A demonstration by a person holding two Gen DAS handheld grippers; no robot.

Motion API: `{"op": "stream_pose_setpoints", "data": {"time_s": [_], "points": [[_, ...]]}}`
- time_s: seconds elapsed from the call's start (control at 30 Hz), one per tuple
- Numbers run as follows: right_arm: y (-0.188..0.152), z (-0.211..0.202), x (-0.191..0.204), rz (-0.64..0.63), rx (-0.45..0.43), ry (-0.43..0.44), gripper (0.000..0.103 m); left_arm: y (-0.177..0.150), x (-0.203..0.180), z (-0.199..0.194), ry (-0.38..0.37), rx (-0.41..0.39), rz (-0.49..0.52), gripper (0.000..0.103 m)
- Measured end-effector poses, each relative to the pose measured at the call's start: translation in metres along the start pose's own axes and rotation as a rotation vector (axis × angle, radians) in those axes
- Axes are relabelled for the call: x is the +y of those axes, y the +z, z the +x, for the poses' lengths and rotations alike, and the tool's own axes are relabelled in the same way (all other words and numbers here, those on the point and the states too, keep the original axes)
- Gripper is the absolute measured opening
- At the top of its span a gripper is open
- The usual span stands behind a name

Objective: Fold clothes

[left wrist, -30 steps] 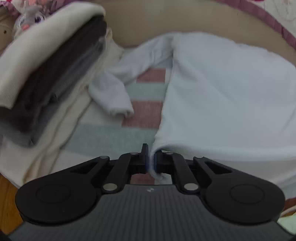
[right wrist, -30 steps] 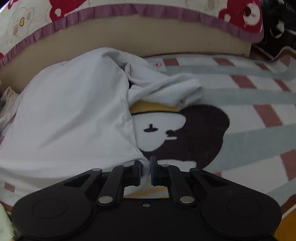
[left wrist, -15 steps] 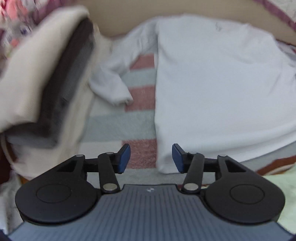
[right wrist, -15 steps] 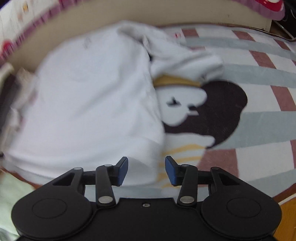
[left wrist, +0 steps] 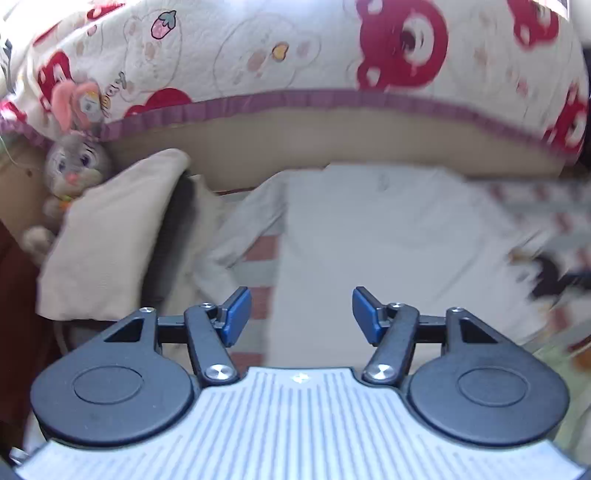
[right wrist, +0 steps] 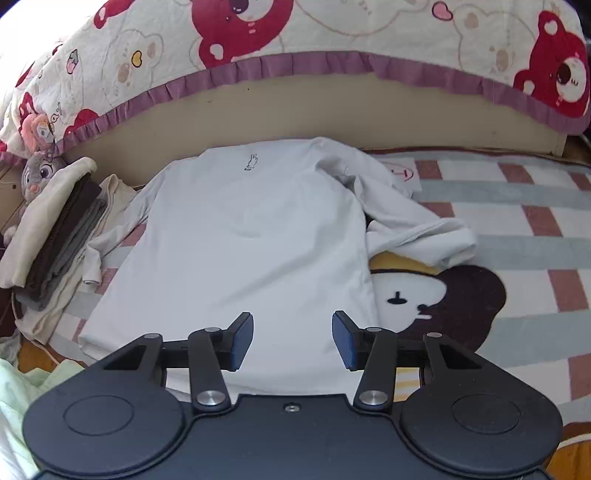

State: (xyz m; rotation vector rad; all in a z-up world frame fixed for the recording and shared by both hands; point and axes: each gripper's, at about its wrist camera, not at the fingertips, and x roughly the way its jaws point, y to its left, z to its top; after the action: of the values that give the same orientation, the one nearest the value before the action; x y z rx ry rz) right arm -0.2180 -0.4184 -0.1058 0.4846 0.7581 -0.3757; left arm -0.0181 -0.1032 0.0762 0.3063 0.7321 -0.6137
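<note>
Both the left gripper (left wrist: 301, 315) and the right gripper (right wrist: 292, 340) hover above the near hem of the white shirt (right wrist: 255, 236), jaws wide apart, holding nothing. The shirt lies flat on the striped blanket (right wrist: 517, 229).

We record the white long-sleeved shirt (right wrist: 255, 236) as smooth matt knit cloth. The striped blanket (right wrist: 517, 236) beneath looks fleecy. The bear-print quilt (right wrist: 332, 33) is stitched cotton with a frilled purple hem. Both the right gripper (right wrist: 292, 339) and left gripper (left wrist: 301, 315) show matt black plastic, bright metal rivets, textured blue pads
</note>
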Motion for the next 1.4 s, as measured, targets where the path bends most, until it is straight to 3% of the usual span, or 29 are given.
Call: {"op": "stream_pose_setpoints", "data": {"time_s": [0.07, 0.17, 0.37, 0.6, 0.73, 0.87, 0.97, 1.03, 1.2, 1.4], "points": [[0.000, -0.002, -0.006, 0.023, -0.020, 0.007, 0.053, 0.007, -0.006, -0.004, -0.032, -0.014, -0.001, 0.066], [0.002, -0.008, -0.014, 0.059, -0.049, 0.033, 0.053, 0.017, -0.013, -0.003, -0.015, -0.029, 0.054, 0.066], [0.012, -0.022, -0.018, 0.119, -0.079, 0.117, 0.053, 0.050, 0.010, 0.008, 0.039, -0.010, 0.061, 0.067], [0.036, -0.041, 0.010, -0.034, -0.030, 0.030, 0.053, 0.057, 0.044, 0.013, 0.108, -0.069, 0.031, 0.067], [0.048, -0.060, 0.029, -0.091, -0.023, -0.013, 0.053, 0.045, 0.055, 0.025, 0.090, -0.030, 0.002, 0.067], [0.051, -0.095, 0.053, -0.136, -0.073, -0.105, 0.053, 0.025, 0.069, 0.012, 0.039, -0.093, -0.012, 0.067], [0.068, -0.122, 0.071, -0.058, -0.101, -0.010, 0.053, 0.018, 0.077, 0.018, 0.051, -0.060, -0.003, 0.067], [0.085, -0.131, 0.084, -0.018, -0.112, 0.070, 0.057, 0.020, 0.079, 0.029, 0.015, -0.011, -0.043, 0.067], [0.119, -0.115, 0.110, 0.113, -0.089, 0.233, 0.061, 0.010, 0.063, 0.033, -0.012, 0.007, -0.043, 0.067], [0.132, -0.086, 0.126, 0.062, -0.081, 0.219, 0.061, 0.000, 0.066, 0.025, 0.030, 0.036, -0.065, 0.067]]}}
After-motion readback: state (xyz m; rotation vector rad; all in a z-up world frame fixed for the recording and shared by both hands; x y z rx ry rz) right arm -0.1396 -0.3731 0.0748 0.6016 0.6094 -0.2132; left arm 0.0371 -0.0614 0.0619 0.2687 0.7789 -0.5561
